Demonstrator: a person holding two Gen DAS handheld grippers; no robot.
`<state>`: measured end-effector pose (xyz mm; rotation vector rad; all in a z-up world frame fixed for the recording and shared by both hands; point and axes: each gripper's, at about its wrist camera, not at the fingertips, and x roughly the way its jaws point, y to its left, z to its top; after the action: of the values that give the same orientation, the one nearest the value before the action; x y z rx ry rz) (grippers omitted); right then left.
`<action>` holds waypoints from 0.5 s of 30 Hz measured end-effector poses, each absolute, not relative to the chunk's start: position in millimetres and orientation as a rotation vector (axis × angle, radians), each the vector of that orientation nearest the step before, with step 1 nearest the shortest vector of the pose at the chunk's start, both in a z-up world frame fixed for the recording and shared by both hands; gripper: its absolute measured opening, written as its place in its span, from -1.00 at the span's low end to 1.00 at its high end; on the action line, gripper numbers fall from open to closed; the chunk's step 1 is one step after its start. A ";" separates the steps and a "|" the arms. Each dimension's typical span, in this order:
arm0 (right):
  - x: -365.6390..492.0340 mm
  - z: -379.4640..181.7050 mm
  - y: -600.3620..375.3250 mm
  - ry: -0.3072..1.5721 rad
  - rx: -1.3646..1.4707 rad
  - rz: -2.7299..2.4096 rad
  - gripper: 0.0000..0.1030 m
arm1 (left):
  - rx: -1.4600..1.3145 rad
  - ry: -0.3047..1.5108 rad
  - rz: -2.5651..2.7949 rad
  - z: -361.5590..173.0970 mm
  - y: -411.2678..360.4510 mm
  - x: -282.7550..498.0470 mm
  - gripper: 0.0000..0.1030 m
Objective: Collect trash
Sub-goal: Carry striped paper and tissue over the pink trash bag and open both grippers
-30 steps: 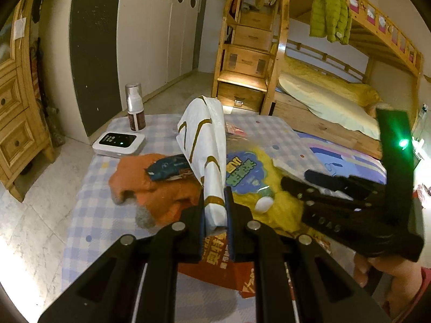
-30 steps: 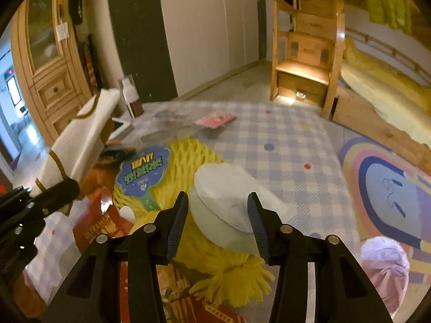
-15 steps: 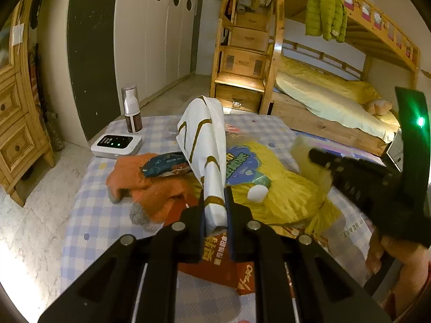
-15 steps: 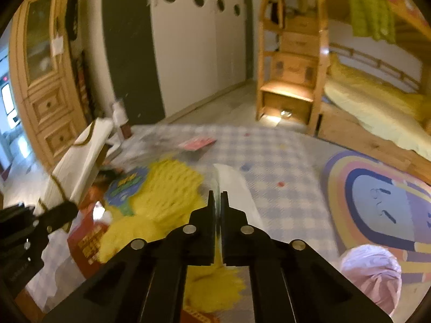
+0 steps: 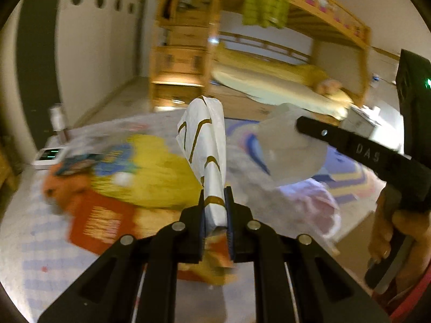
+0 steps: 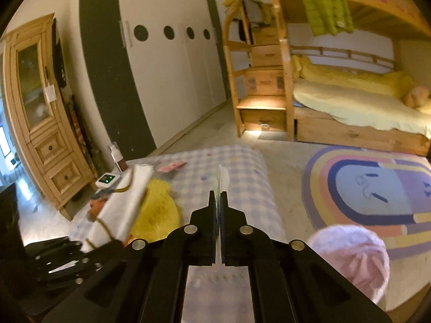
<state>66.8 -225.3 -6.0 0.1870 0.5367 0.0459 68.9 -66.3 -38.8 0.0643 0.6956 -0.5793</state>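
Crinkled white wrapper (image 5: 212, 158) pinched in left tongs (image 5: 215, 207)

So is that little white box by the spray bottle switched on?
On. The white box shows green lights glowing on its dark top panel, beside the spray bottle.

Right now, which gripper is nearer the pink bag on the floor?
Right. The right gripper, pinching a thin white sheet, hangs just beside the pink bag. The left gripper, clamping a white-and-gold bag, sits further off over the table litter.
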 end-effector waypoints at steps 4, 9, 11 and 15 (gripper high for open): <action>29.1 -10.1 -256.9 0.539 0.221 -0.021 -0.96 | 0.087 0.738 -0.667 -44.9 -111.4 59.1 -0.80; 2.2 -18.3 -295.2 0.543 0.258 -0.111 -0.96 | 0.118 0.756 -0.740 -48.4 -164.8 52.6 -0.80; -8.0 -23.2 -314.5 0.546 0.279 -0.153 -0.96 | 0.124 0.763 -0.766 -50.1 -186.3 49.8 -0.80; -19.6 -34.2 -343.4 0.554 0.312 -0.217 -0.96 | 0.149 0.783 -0.819 -57.5 -229.0 45.5 -0.80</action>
<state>-19.6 -343.4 -34.2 0.3124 0.5541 -0.2173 45.5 -229.0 -57.5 0.1492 0.7835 -0.8191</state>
